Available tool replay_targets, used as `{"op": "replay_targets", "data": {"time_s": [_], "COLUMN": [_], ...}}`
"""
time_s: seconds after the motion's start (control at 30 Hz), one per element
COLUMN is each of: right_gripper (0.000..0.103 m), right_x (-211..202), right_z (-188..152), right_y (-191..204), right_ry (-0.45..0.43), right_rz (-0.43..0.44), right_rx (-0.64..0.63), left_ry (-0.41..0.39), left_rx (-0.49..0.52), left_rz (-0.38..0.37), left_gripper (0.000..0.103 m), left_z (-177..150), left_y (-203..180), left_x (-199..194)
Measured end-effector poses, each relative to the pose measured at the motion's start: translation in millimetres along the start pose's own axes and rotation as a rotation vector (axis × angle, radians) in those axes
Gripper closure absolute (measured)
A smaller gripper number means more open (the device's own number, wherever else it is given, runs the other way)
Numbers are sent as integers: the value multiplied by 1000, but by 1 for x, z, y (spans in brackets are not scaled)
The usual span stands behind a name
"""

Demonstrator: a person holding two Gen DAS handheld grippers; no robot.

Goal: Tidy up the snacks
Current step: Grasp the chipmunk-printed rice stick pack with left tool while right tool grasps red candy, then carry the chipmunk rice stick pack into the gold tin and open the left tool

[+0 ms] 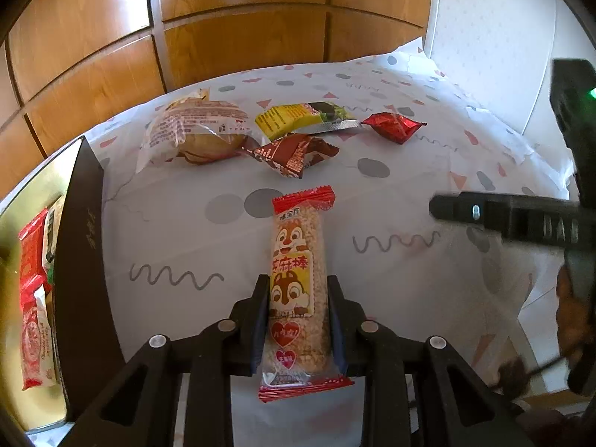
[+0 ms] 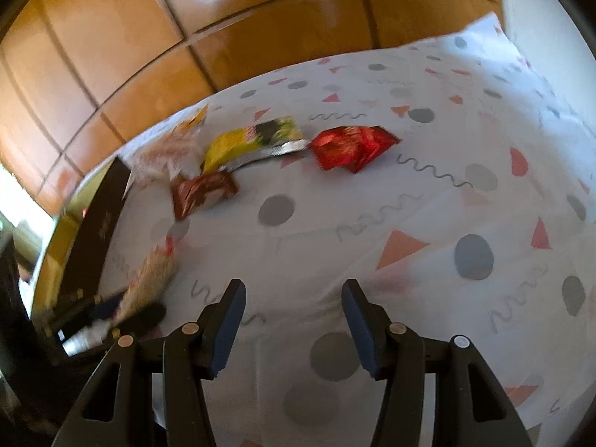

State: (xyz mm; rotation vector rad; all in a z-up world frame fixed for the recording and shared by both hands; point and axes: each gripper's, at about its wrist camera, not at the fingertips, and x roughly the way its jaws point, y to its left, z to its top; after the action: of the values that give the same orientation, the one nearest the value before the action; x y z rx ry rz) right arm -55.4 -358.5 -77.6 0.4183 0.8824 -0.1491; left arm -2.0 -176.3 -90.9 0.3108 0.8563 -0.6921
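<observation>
Your left tongs are clamped across the long red-ended sesame bar wrapper, its long axis pointing ahead, with the dark gold-lined box close on its left, while your right tongs stand apart, empty above the bench.

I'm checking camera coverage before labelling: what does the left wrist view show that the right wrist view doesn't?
Left wrist only: the left gripper shut on the squirrel snack bar, clearly seen, plus red packets inside the box. Right wrist only: the right gripper open and empty. Both: yellow packet, red packet, brown packet, patterned cloth.
</observation>
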Motion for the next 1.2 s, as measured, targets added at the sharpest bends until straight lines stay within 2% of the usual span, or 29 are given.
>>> {"op": "replay_targets", "data": {"time_s": [0.3, 0.47, 0.63, 0.73, 0.8, 0.83, 1.07, 1.2], "right_gripper": [48, 48, 48, 48, 58, 70, 71, 71], "right_x": [7, 24, 50, 60, 66, 68, 56, 57], "right_z": [55, 79, 96, 102, 106, 107, 82, 76], "right_y": [-38, -46, -50, -43, -34, -29, -27, -26], "right_ry": [-69, -91, -73, -90, -74, -63, -97, -134], "right_rz": [40, 13, -25, -76, -136, -164, -185, -188], "right_rx": [273, 347, 398, 357, 273, 224, 36, -11], "left_ry": [-16, -16, -18, -19, -19, -19, -21, -20], "left_rx": [-15, -24, -28, -30, -33, -34, -39, -39], "left_rz": [-6, -16, -23, -25, -27, -28, -34, -31], "left_gripper": [74, 74, 74, 74, 74, 74, 74, 74], "left_z": [-3, -4, -5, -5, -5, -5, -5, -5], "left_y": [2, 4, 7, 8, 8, 8, 8, 8], "left_x": [-3, -4, -4, -4, -4, -4, -4, -4]}}
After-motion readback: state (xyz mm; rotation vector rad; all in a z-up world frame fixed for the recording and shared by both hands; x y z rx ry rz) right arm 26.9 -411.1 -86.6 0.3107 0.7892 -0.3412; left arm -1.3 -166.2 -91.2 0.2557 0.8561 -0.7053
